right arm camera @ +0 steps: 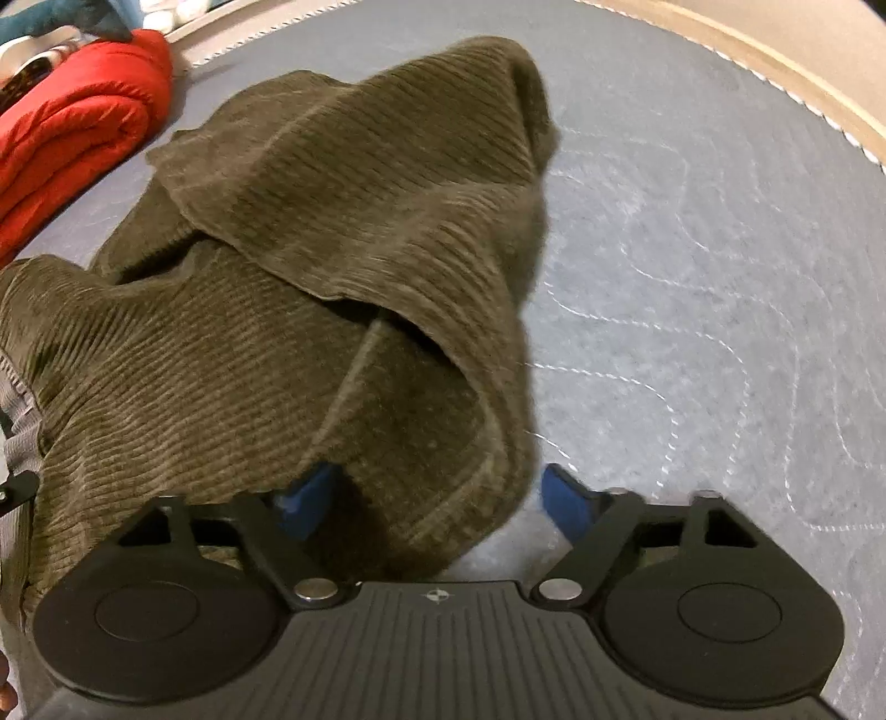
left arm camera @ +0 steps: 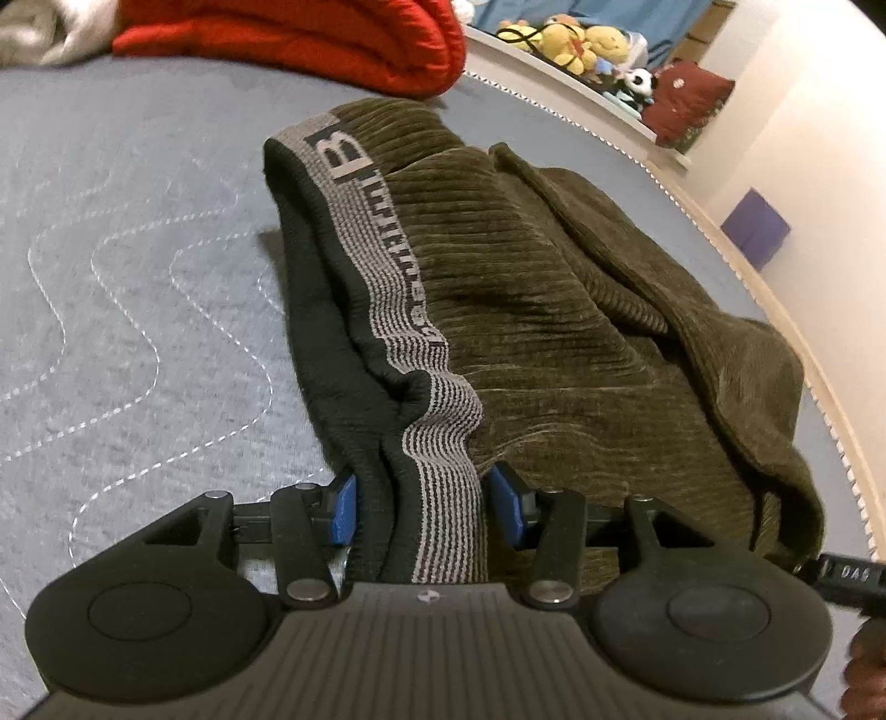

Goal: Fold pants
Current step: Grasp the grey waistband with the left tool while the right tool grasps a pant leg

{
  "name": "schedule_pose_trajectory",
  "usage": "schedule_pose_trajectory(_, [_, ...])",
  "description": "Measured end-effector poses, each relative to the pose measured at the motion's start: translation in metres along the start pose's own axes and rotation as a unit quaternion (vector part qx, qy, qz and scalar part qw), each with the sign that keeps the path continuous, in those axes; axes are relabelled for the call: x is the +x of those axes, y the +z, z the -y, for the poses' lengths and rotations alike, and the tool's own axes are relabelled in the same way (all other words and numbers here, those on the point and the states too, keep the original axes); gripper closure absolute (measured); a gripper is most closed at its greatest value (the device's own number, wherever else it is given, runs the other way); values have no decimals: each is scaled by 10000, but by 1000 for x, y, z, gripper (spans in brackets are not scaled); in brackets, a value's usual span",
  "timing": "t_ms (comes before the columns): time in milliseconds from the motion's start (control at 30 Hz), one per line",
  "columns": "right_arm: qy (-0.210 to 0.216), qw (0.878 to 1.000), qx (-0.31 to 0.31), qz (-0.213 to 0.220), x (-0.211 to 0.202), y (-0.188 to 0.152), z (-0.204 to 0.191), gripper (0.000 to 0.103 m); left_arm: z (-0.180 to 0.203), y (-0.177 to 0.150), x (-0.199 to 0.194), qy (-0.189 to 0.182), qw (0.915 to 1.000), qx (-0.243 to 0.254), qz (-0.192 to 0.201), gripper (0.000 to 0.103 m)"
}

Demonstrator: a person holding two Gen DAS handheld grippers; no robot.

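Note:
The olive corduroy pants [left arm camera: 554, 288] lie bunched on the grey quilted bed [left arm camera: 138, 277], with a black and grey striped waistband [left arm camera: 387, 266]. My left gripper [left arm camera: 429, 501] is open, and the waistband passes between its blue pads [left arm camera: 343, 504]. In the right wrist view the pants [right arm camera: 332, 221] lie folded over in loose layers. My right gripper [right arm camera: 437, 498] is open, and a corner of the pants cloth lies between its blue pads [right arm camera: 565, 498].
A red folded quilt [left arm camera: 310, 39] lies at the far side of the bed, also in the right wrist view [right arm camera: 72, 122]. Stuffed toys [left arm camera: 576, 39] and a maroon cushion [left arm camera: 686, 99] sit beyond the bed's edge. A purple box [left arm camera: 756, 227] stands by the wall.

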State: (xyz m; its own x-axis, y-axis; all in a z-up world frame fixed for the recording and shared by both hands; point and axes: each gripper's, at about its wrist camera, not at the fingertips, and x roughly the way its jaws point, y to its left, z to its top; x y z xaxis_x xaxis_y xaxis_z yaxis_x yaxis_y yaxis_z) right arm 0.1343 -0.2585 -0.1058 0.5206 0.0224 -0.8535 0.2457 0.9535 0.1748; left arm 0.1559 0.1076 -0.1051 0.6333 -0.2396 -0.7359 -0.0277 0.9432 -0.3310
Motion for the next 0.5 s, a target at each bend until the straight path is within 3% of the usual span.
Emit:
schedule_pose_trajectory(33, [67,9999,-77,38,-1,0,-3,42,2,0,-1,35,10000,60,16,60])
schedule_pose_trajectory(133, [72,9991,-365,200,-6,1,-14,74,0,1,-9,41,10000,20,48,77])
schedule_pose_trajectory(200, [129,9977,-574,344,-12,2,-20,95,-1,1,-21,-39,9999,38,123,82])
schedule_pose_trajectory(433, [489,9838,-1478,888,-52,-9,-39,96,9,-2,-89,-355,9974,318,540,89])
schedule_pose_trajectory(500, [659,9753,-1849,1016,-68,-20,-50,96,3,-4,-111,-250,9976,247,600,98])
